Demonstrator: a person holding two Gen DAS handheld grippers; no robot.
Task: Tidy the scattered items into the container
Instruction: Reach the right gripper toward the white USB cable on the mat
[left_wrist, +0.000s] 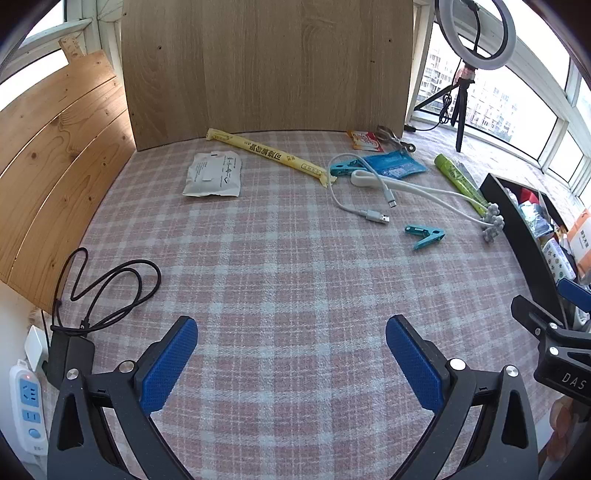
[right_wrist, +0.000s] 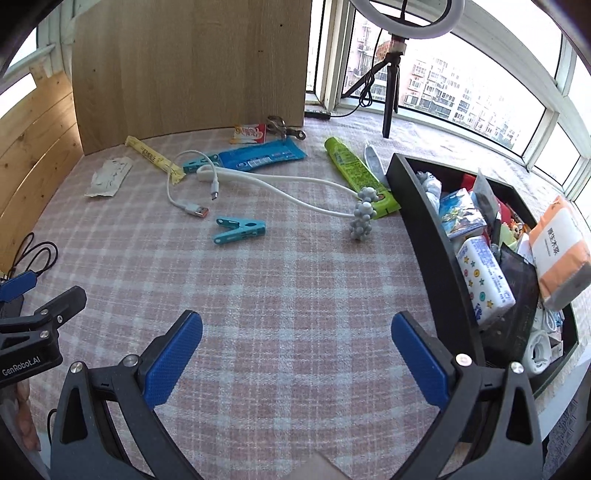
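Both grippers hover open and empty over a pink checked cloth (left_wrist: 288, 266). My left gripper (left_wrist: 291, 328) and my right gripper (right_wrist: 297, 325) hold nothing. Scattered far ahead lie a white packet (left_wrist: 214, 175), a long yellow stick pack (left_wrist: 266, 153), a white USB cable (right_wrist: 192, 199), a teal clip (right_wrist: 240, 229), a second teal clip (right_wrist: 194, 164), a blue packet (right_wrist: 262, 157), a green tube (right_wrist: 360, 177) and a white cord ending in a grey beaded lump (right_wrist: 362, 218). The black container (right_wrist: 436, 236), at the right, holds several packets.
A wooden board (left_wrist: 266, 62) stands at the back, with slatted wood (left_wrist: 55, 155) on the left. A black cable (left_wrist: 107, 291) and a power strip (left_wrist: 27, 402) lie near left. Metal tongs (right_wrist: 284, 127) and a red-white sachet (right_wrist: 251, 133) sit by the board. A ring light tripod (right_wrist: 391, 92) stands by the window.
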